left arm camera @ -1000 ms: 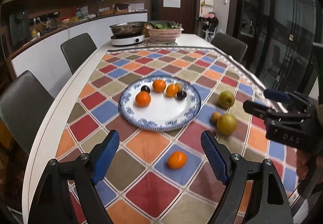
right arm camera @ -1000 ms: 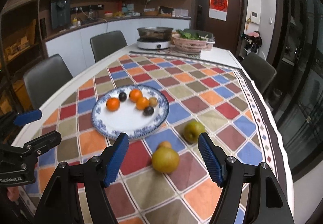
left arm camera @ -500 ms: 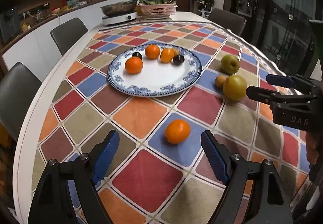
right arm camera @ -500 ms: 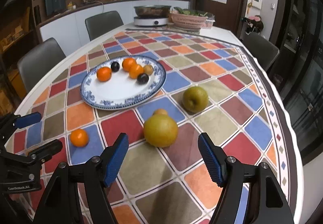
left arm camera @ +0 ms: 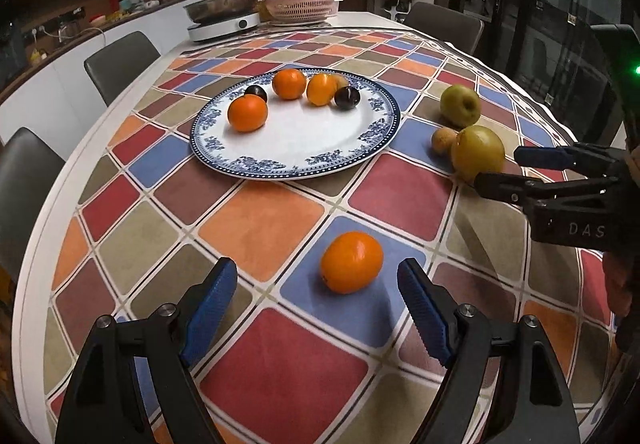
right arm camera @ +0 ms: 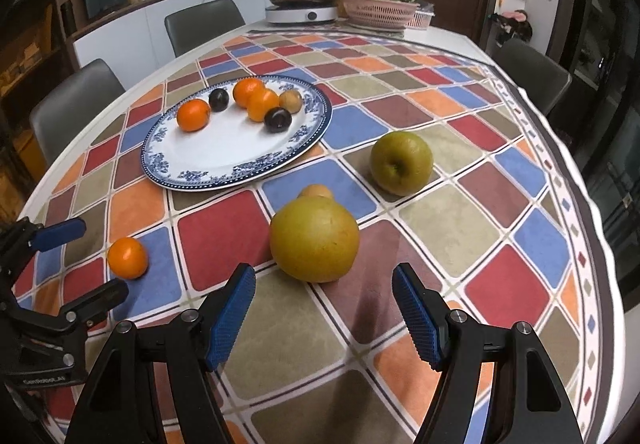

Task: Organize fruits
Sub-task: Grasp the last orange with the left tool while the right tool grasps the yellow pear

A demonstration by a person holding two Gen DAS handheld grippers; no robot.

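Left gripper (left arm camera: 318, 286) jaws open, empty, just before loose orange (left arm camera: 351, 262) on tablecloth (left arm camera: 260, 220). Right gripper (right arm camera: 323, 294) jaws open, empty, near big yellow pear (right arm camera: 314, 242). Green apple (right arm camera: 401, 163) and small brown fruit (right arm camera: 316, 191) beside plate (right arm camera: 224, 152). Plate holds three oranges, two plums.

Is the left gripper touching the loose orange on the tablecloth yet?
Apart. The left wrist view shows the left gripper open, with tablecloth visible between each blue pad and the orange.
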